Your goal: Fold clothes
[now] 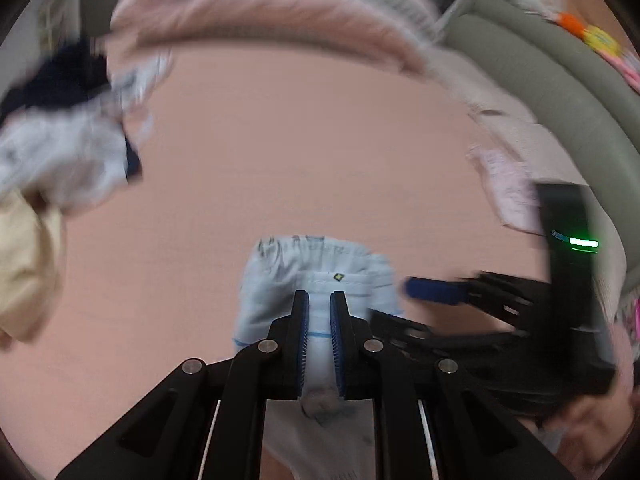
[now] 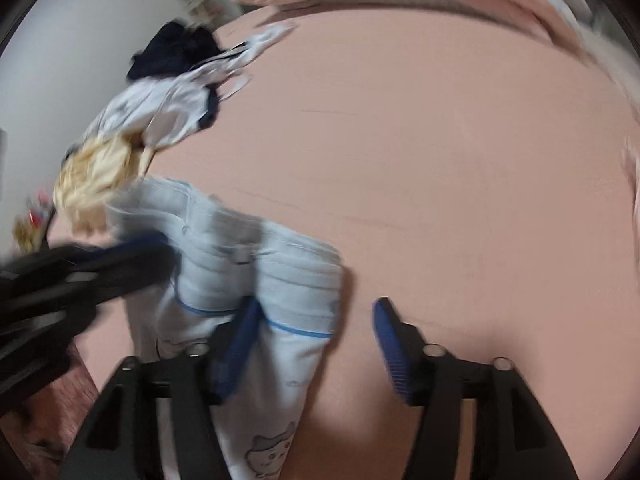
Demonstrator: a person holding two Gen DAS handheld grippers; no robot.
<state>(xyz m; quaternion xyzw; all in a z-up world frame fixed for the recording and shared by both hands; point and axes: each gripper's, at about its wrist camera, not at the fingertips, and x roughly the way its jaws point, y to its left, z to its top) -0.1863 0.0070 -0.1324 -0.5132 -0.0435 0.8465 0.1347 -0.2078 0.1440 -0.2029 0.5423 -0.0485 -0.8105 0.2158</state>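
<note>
Pale blue cotton, a pair of small pants (image 1: 320, 280) with a ribbed elastic waistband and a thin blue stitched line below it, lies bunched at the near edge of a bed covered by a salmon-pink sheet (image 1: 300, 140). The left tongs (image 1: 319, 300) are clamped on the waistband, with cloth filling the narrow gap between the blue-ribbed pads. The fabric hangs down beneath them and over the bed's near edge, and a cartoon animal print shows on the hanging part in the right wrist view.

The right tongs (image 2: 316, 312) stand wide apart. The left finger rests against the pants (image 2: 260, 264) near the blue line, and the right finger sits over bare sheet (image 2: 440, 160), gripping nothing. In the left wrist view the right tongs (image 1: 432, 290) reach in from the right, just beside the waistband.

Most of the sheet ahead is open. A heap of unfolded clothes (image 2: 160, 108) crowds the far left edge: a dark navy piece, a pale grey-white one and a cream-yellow one, the last lying closest to the pants. A pink quilt (image 1: 260, 20) runs along the far edge, and a grey-green padded headboard (image 1: 560, 92) curves down the right side, with a small pale pink garment (image 1: 508, 188) before it. Both views are motion-blurred.
</note>
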